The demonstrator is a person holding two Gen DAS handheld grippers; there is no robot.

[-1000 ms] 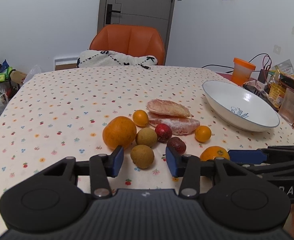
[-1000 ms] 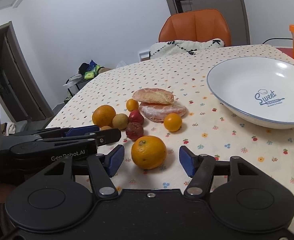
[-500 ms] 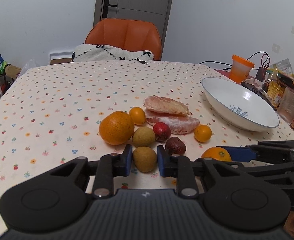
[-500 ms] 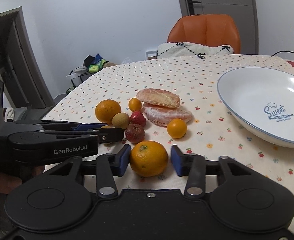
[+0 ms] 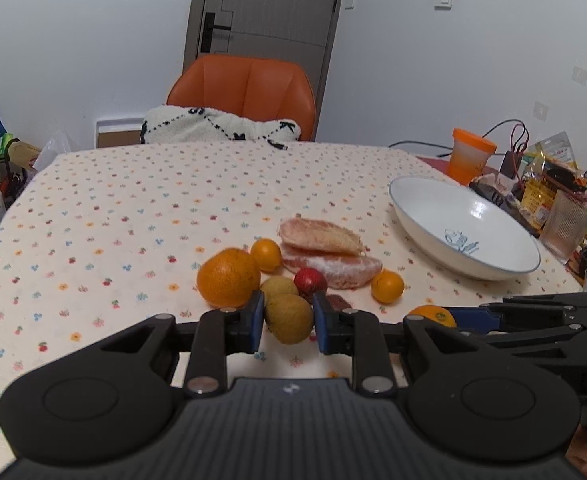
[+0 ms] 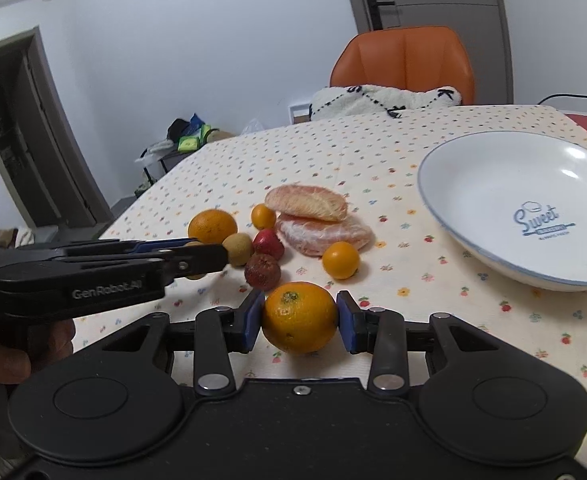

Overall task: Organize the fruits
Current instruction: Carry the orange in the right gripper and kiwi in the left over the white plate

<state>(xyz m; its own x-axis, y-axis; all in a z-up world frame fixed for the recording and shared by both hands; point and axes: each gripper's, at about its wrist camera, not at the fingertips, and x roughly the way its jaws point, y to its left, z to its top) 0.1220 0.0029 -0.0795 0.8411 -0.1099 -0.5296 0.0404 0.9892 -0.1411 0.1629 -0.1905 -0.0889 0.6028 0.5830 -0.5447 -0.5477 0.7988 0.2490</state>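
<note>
My left gripper (image 5: 287, 317) is shut on a brownish-green round fruit (image 5: 288, 319), its blue pads pressing both sides. My right gripper (image 6: 299, 317) is shut on an orange (image 6: 299, 317) with its stem scar up. On the flowered tablecloth behind them lie a larger orange (image 5: 228, 277), a second brownish-green fruit (image 5: 279, 288), a red fruit (image 5: 310, 282), a dark red fruit (image 6: 262, 271), two small oranges (image 5: 387, 286) (image 5: 266, 254) and two peeled pomelo segments (image 5: 329, 258). A white bowl (image 6: 489, 184) stands empty at the right.
An orange chair (image 5: 241, 92) with a black-and-white blanket stands at the table's far side. An orange-lidded cup (image 5: 469, 156), cables, snack packets and a ribbed glass (image 5: 565, 224) crowd the right edge. A person's hand (image 6: 13, 344) holds the left gripper.
Both grippers moved forward and went from open to shut: the left onto the brownish-green fruit, the right onto the orange.
</note>
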